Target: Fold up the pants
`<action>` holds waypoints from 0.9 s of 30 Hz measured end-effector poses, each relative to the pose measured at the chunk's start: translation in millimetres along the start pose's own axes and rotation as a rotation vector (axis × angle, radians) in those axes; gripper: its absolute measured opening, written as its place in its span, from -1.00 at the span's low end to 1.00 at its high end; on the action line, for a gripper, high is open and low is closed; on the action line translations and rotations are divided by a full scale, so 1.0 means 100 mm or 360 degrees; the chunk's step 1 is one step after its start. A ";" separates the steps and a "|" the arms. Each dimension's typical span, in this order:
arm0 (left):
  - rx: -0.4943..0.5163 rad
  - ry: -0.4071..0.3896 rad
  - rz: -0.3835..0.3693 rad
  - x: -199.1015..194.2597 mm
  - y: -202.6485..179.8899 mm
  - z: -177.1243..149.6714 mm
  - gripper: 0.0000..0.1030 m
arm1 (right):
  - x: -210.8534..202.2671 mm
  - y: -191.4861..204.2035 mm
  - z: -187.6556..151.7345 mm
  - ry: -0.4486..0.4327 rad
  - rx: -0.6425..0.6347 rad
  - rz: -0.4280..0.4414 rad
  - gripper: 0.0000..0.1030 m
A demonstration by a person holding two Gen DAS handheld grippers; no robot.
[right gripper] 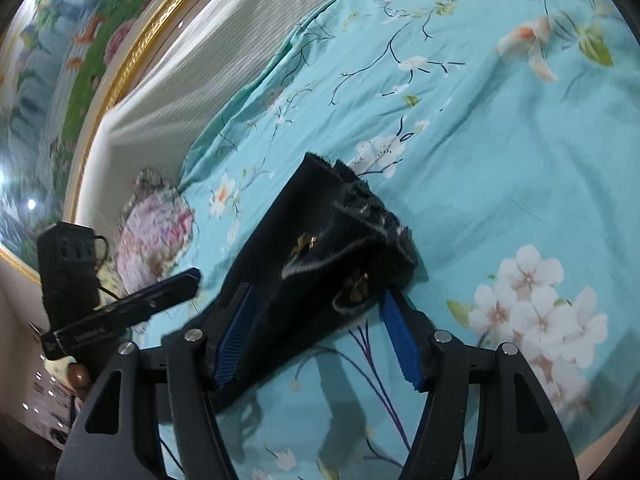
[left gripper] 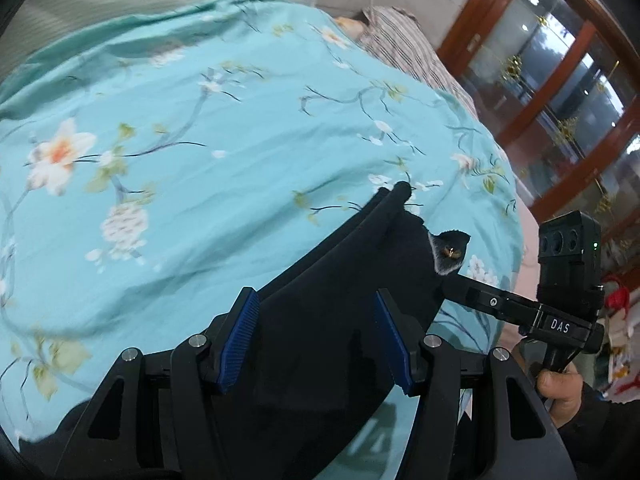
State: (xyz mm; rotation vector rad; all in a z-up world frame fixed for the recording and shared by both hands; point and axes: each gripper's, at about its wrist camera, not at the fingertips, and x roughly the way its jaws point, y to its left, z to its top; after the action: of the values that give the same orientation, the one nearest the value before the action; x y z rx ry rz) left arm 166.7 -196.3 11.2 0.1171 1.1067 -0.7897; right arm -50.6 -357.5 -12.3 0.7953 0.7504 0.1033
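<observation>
The pants (right gripper: pixel 320 264), dark and nearly black, are seen lying on the bed (right gripper: pixel 500 160), which is covered by a turquoise floral sheet. In the right wrist view they appear as a compact, layered bundle, with several edges stacked at the far end and small brass fittings showing on top; from this it is judged that at least one fold has already been made, though how many cannot be told. In the left wrist view a long rolled or doubled edge is seen running away toward the far corner of the pants (left gripper: pixel 340 288), so the garment is not spread flat. The left claw (left gripper: pixel 316 340) is held wide apart, its blue pads on either side of the dark cloth with nothing pinched between them. The right claw (right gripper: pixel 318 336) is likewise spread wide, straddling the near end of the bundle without gripping it; its left pad lies just beside the cloth, and contact cannot be confirmed. The task is judged to be well advanced, with perhaps a last fold or a smoothing of the bundle left. Both views are somewhat blurred.
</observation>
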 end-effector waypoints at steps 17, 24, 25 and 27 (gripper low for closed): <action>0.0141 0.0302 -0.0270 0.96 -0.35 0.60 -0.59 | -0.09 -0.32 0.05 -0.0119 0.0075 0.0104 -0.77; 0.0117 0.0219 -0.0347 0.85 -0.35 0.64 -0.89 | -0.09 -0.33 0.04 -0.0121 0.0076 0.0142 -0.77; 0.0121 0.0196 -0.0352 0.79 -0.36 0.64 -0.89 | -0.10 -0.32 0.04 -0.0123 0.0070 0.0168 -0.77; 0.0129 0.0150 -0.0370 0.64 -0.35 0.63 -0.90 | -0.12 -0.26 0.06 -0.0123 0.0043 0.0217 -0.77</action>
State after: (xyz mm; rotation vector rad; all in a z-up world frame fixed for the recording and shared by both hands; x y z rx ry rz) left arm 206.0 -283.8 -2.4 0.0956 1.1914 -1.0461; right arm -60.9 -383.8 -20.5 0.8710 0.6251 0.1843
